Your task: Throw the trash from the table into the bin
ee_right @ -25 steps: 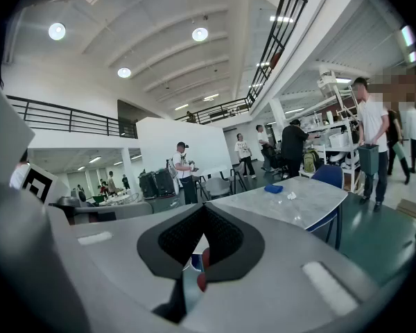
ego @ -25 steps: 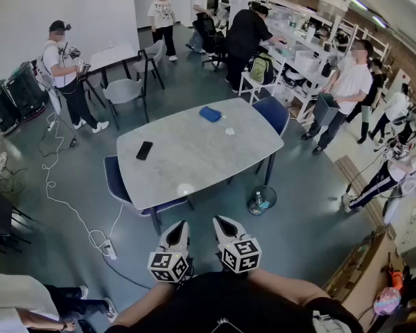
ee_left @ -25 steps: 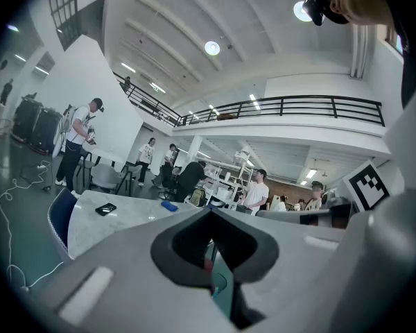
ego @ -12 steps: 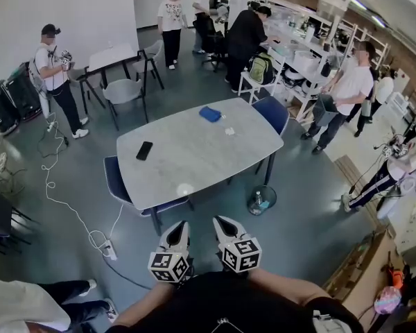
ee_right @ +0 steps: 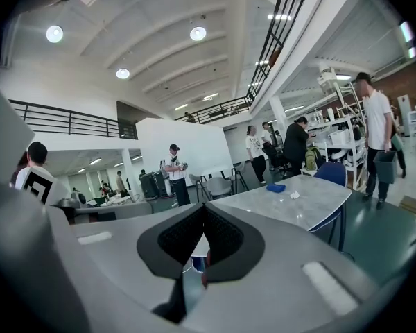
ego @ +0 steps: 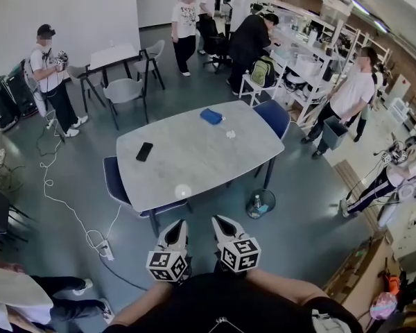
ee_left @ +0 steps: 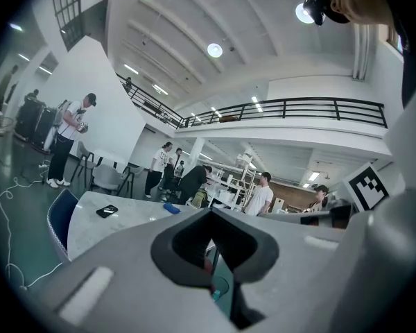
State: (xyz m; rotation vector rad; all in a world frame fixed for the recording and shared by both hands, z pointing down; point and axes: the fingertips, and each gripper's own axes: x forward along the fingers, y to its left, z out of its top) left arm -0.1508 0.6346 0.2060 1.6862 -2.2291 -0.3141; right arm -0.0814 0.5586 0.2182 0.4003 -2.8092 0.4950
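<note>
Table: grey marble top.
Bin: round, on floor beside table.
Left tongs: closed, empty, short of table.
Right tongs: closed, empty.
Phone: table's left side.
Trash: white scrap, table's far end, near blue cloth.

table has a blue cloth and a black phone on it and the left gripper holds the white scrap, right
Not quite: the left gripper is shut on nothing, held back from the table. The head view shows the white scrap lying on the table beside the blue cloth, the black phone apart.
</note>
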